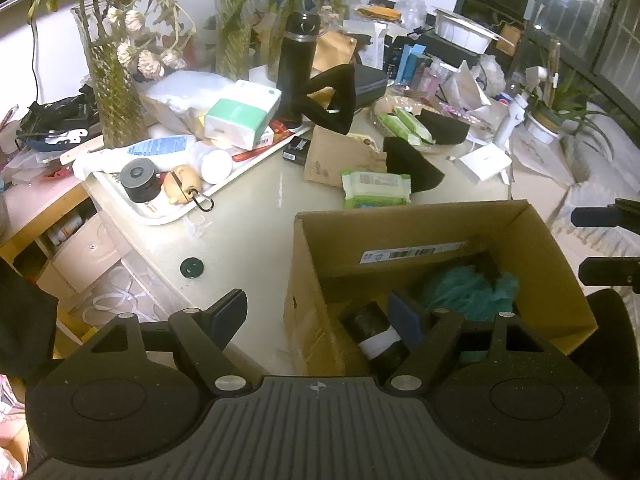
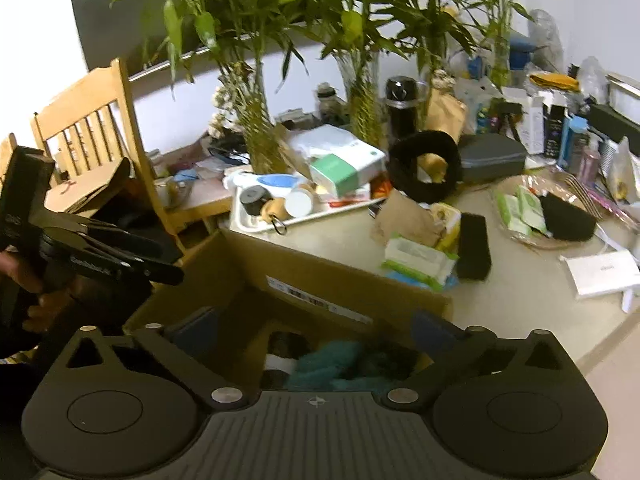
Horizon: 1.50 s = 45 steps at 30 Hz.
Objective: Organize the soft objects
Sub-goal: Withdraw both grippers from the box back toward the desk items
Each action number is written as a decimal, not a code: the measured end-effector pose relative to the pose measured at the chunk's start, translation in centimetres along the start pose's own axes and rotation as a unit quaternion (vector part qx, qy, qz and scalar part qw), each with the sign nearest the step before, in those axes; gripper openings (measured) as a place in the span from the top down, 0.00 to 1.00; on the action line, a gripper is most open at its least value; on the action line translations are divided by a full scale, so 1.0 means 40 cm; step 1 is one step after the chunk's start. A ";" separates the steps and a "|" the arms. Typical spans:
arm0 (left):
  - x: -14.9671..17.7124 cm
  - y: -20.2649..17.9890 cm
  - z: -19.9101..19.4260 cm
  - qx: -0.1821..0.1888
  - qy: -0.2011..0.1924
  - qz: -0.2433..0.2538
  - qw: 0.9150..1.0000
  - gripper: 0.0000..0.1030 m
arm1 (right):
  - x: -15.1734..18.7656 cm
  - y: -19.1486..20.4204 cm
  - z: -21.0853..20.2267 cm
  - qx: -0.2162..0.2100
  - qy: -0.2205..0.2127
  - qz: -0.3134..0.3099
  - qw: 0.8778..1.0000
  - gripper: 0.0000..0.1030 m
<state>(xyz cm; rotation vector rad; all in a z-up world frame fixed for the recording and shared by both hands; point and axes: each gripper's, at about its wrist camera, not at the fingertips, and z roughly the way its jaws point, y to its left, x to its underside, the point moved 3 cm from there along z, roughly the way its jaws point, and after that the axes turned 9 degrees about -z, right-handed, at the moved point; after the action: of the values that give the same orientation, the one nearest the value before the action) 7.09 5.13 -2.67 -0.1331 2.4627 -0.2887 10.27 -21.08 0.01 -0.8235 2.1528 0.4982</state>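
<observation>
My left gripper [image 1: 318,312] hangs with its jaws spread wide and nothing between them, one blue-padded finger over the near left wall of the open brown cardboard box [image 1: 532,240], the other finger just inside it. My right gripper [image 2: 314,326] is also wide apart and empty, poised over the same box [image 2: 360,276] from its near side.

Inside the box lies a fluffy teal cloth bundle [image 1: 472,290], bunched toward the right wall; the right wrist view shows it [image 2: 328,360] directly below my fingers. Just left of it in the box sits a dark cylindrical roll with a white band [image 1: 376,336].

Beyond the box's far wall, on the pale tabletop [image 1: 256,200], rests a green-and-white soft pack of wet wipes [image 1: 376,188], near the wall but not touching it. A flat black foam block [image 1: 412,164] lies just behind that pack. Farther back from the box stands a black fuzzy ring-shaped pillow [image 1: 336,100], upright. Left of the box and well apart from it sits a white plastic tray [image 1: 160,216] crowded with small items.
</observation>
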 end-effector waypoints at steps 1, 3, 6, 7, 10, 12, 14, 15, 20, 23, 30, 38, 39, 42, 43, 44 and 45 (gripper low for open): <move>0.000 -0.002 0.001 0.001 0.001 0.000 1.000 0.25 | 0.006 -0.003 0.001 0.005 0.003 0.003 1.000 0.00; 0.002 -0.001 0.005 0.001 0.002 0.000 1.000 0.25 | 0.017 -0.007 0.004 0.014 0.008 0.007 1.000 0.00; 0.005 0.001 0.011 0.001 0.004 0.001 1.000 0.25 | 0.035 -0.014 0.009 0.029 0.013 0.011 0.999 0.00; 0.006 0.000 0.012 0.001 0.004 0.002 1.000 0.25 | 0.040 -0.018 0.011 0.033 0.015 0.015 0.999 0.00; 0.007 0.002 0.013 0.000 0.000 0.002 1.000 0.25 | 0.057 -0.031 0.014 0.037 0.016 0.032 0.999 0.00; 0.007 0.002 0.013 -0.004 -0.005 0.001 1.000 0.25 | 0.068 -0.039 0.014 0.042 0.016 0.043 0.998 0.00; 0.006 0.003 0.016 -0.008 -0.008 0.002 1.000 0.25 | 0.075 -0.046 0.017 0.051 0.016 0.051 0.997 0.00; 0.006 0.003 0.017 -0.008 -0.009 0.003 1.000 0.25 | 0.078 -0.050 0.018 0.058 0.017 0.054 0.997 0.00; 0.006 -0.003 0.023 -0.007 -0.017 0.011 1.000 0.25 | 0.096 -0.068 0.027 0.081 0.025 0.074 0.994 0.00; 0.002 -0.007 0.025 -0.006 -0.021 0.016 1.000 0.25 | 0.102 -0.074 0.032 0.090 0.030 0.079 0.992 0.00; -0.011 -0.007 0.024 0.010 -0.033 0.013 0.999 0.25 | 0.084 -0.078 0.035 0.125 0.038 0.069 0.989 0.00; -0.030 -0.015 0.026 0.011 -0.045 0.012 0.999 0.15 | 0.047 -0.094 0.044 0.179 0.064 0.053 0.980 0.00; -0.034 -0.017 0.026 0.011 -0.048 0.012 0.999 0.12 | 0.045 -0.099 0.044 0.182 0.065 0.053 0.980 0.00; -0.047 -0.019 0.030 0.015 -0.052 0.013 0.998 0.11 | 0.040 -0.116 0.043 0.189 0.065 0.055 0.978 0.00; -0.054 -0.019 0.032 0.016 -0.054 0.012 0.998 0.11 | 0.039 -0.122 0.043 0.191 0.066 0.055 0.978 0.00; -0.059 -0.020 0.033 0.017 -0.056 0.012 0.998 0.10 | 0.038 -0.128 0.043 0.192 0.066 0.054 0.978 0.00; -0.062 -0.020 0.035 0.018 -0.057 0.012 0.998 0.10 | 0.038 -0.134 0.043 0.192 0.065 0.051 0.978 0.00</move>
<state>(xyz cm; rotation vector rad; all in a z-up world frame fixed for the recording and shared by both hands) 9.91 4.53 -2.08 -0.1016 2.3425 -0.3054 14.11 -24.54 -2.70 -0.5427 2.3187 0.0700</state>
